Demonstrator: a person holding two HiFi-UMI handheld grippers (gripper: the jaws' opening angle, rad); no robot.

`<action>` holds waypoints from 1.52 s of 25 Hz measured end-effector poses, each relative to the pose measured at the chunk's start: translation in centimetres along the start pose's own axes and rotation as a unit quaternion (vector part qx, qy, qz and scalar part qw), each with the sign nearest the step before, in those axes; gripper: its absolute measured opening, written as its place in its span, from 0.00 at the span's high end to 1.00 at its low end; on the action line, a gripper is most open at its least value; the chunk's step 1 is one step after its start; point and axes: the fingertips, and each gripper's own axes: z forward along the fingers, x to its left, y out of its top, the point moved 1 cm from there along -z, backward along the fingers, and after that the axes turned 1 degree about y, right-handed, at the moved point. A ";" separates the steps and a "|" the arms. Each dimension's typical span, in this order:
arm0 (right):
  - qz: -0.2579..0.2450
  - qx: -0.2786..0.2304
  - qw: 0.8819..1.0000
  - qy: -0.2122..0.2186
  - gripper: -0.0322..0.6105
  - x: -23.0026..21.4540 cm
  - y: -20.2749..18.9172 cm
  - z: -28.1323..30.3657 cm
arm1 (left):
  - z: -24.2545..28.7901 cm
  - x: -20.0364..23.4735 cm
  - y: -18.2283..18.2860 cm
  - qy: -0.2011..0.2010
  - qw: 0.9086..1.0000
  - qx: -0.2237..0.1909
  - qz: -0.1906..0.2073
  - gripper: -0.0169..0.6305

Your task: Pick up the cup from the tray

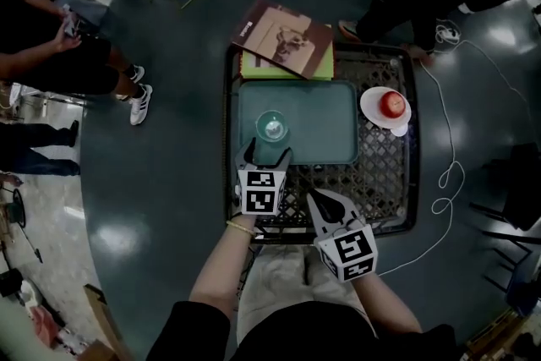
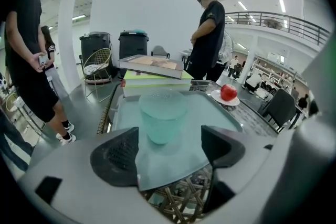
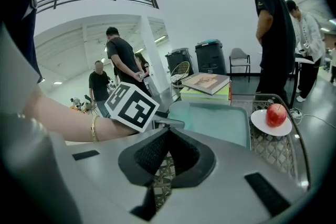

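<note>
A translucent pale-green cup (image 1: pixel 272 131) stands upright on the left part of a teal tray (image 1: pixel 330 127). My left gripper (image 1: pixel 266 155) is at the tray's near edge with its jaws open; the cup (image 2: pixel 163 115) stands just beyond the two pads, untouched. In the left gripper view, that gripper (image 2: pixel 170 147) has the tray (image 2: pixel 210 110) under the gap. My right gripper (image 1: pixel 317 200) hangs over the table's front edge, to the right of the left one, shut and empty. In the right gripper view, the dark pads of this gripper (image 3: pixel 168 152) meet.
The tray lies on a black lattice table (image 1: pixel 389 182). Behind it is a stack of books (image 1: pixel 283 42). A red apple (image 1: pixel 392 103) on a white plate (image 1: pixel 376 110) sits to the right. A white cable (image 1: pixel 448 173) trails on the floor; people stand at left (image 1: pixel 51 38).
</note>
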 end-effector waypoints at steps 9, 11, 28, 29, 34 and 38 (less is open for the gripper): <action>0.016 0.015 1.000 -0.005 0.94 -1.1 -0.8 1.1 | 4.3 1.0 1.1 0.012 0.999 -0.010 0.031 0.37; 0.019 0.017 1.000 -0.007 0.94 -1.3 -1.0 1.2 | 4.9 1.1 1.5 0.014 0.999 -0.015 0.032 0.37; 0.025 0.023 0.999 -0.010 0.94 -1.7 -1.6 1.3 | 6.3 1.7 2.2 0.036 0.998 -0.023 0.044 0.39; 0.025 0.022 0.999 -0.011 0.94 -1.7 -1.6 1.3 | 6.3 1.7 2.2 0.037 0.998 -0.021 0.043 0.39; 0.023 0.018 0.999 -0.014 0.94 -1.6 -1.5 0.7 | 6.1 1.7 2.1 0.042 0.998 -0.018 0.043 0.39; 0.020 0.017 0.999 -0.017 0.94 -1.4 -1.7 0.0 | 5.3 1.4 2.4 0.042 0.998 -0.021 0.039 0.39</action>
